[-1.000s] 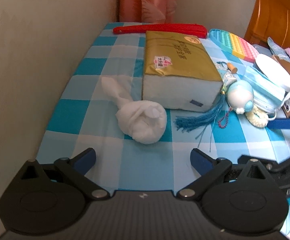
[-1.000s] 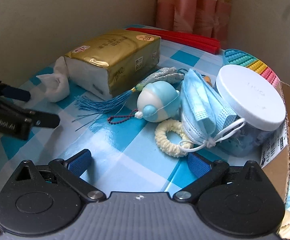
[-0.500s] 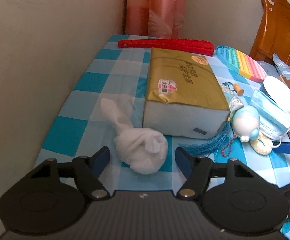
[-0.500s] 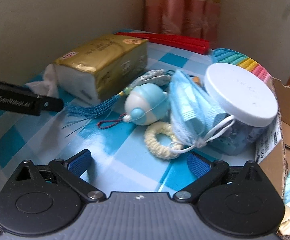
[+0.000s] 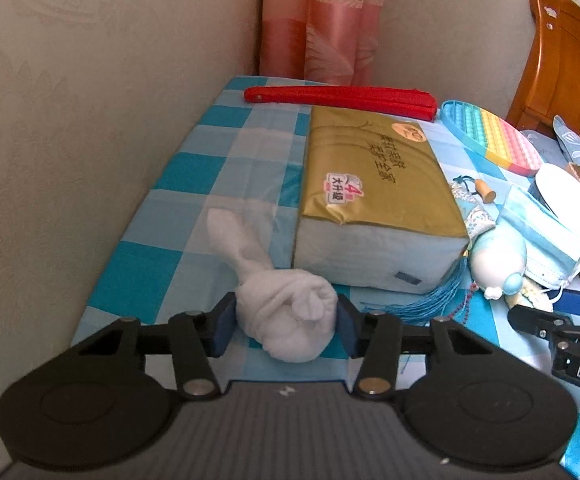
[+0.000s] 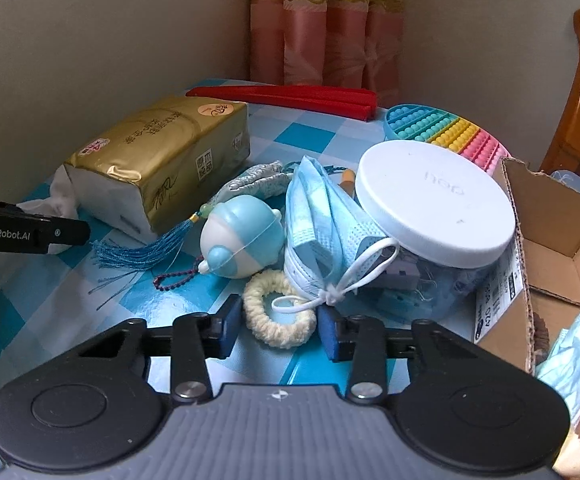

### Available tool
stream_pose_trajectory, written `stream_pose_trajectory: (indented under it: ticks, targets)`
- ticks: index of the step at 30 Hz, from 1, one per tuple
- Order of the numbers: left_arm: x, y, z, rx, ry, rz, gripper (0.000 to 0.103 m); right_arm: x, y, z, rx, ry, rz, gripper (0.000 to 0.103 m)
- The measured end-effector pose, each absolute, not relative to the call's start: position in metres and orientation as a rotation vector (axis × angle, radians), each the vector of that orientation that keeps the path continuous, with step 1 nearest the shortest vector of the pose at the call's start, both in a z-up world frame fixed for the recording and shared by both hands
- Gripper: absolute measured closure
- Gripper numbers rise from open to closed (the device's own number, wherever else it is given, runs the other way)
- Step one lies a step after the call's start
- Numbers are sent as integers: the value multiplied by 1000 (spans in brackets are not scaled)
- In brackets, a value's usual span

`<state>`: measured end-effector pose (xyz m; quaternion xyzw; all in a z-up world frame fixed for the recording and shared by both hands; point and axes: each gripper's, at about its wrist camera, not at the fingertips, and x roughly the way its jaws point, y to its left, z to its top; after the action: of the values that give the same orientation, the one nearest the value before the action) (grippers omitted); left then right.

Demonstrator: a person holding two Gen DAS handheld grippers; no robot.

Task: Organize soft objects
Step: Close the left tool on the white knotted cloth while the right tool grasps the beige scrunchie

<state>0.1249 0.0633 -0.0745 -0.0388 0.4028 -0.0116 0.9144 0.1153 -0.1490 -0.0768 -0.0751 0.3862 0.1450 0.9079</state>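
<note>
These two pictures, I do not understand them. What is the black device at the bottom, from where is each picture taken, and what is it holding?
There is no robot. A person holds one pair of tongs in each hand, and a wide-angle camera on each pair looks forward along its two fingers. The black parts at the bottom are the tongs themselves.

The left view shows the left tongs, whose jaws have just been closing, pressed on both sides of a knotted white cloth. The right view shows the right tongs, also just closing, around a cream hair tie; its right pad seems not quite to touch.

On the checked tablecloth lie also a gold tissue pack, a blue face mask, a round blue toy and a white-lidded jar.
</note>
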Motion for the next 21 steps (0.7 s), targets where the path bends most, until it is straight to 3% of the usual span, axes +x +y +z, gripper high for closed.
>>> stream_pose_trajectory:
  ticks: [21]
  targets:
    - [91, 50, -73, -11, 860, -95, 48, 84, -137, -72, -230, 852, 439, 53]
